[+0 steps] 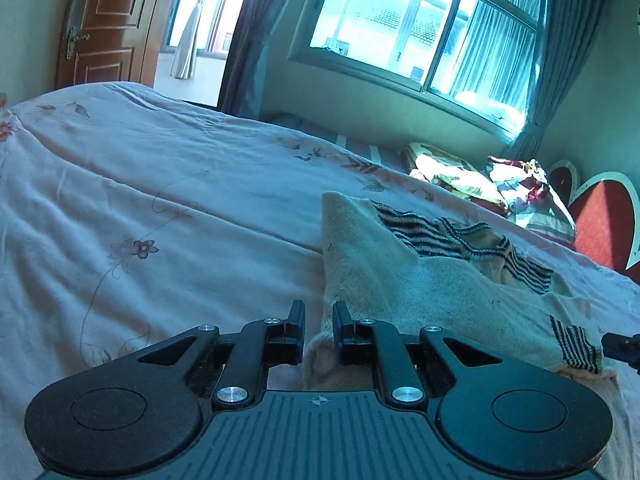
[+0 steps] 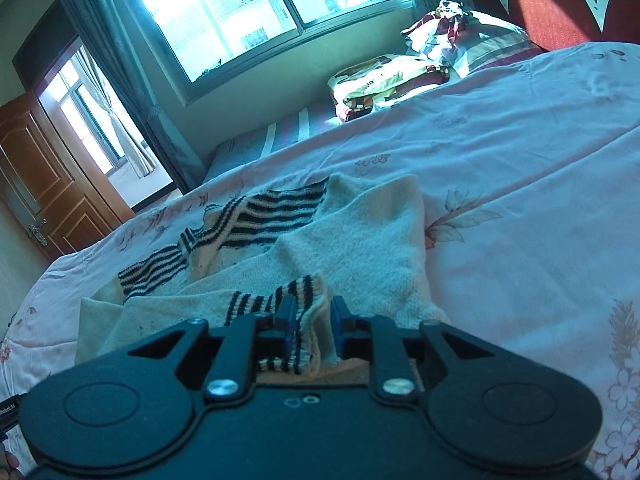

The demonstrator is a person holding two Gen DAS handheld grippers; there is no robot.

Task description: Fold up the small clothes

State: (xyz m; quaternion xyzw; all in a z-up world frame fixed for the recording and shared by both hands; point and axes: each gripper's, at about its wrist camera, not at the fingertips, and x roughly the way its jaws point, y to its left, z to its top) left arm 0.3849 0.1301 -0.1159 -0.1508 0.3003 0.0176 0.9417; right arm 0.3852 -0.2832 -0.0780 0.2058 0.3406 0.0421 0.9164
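Left gripper point(image 1: 319, 322): jaws stood a narrow gap apart, a cream knit edge of the sweater point(image 1: 420, 280) lying between them; whether the pads actually pressed it could not be told. Tool angled down toward the bed, low over the cloth.

Right gripper point(image 2: 312, 322): jaws parted, striped cuff point(image 2: 280, 300) draped between them, hanging against the left pad and clear of the right one. No pinch seen. Also pitched downward, close over the garment. Its tip showed at the right edge of the left wrist view, just beside a striped patch.

Sweater lay crumpled on the floral bedspread point(image 1: 140, 200), cream body with black-striped bands bunched toward the far side.

Beyond: pillows point(image 2: 400, 80) near a red headboard point(image 2: 560, 0), window point(image 1: 420, 20) with curtains, wooden door point(image 1: 104, 20).
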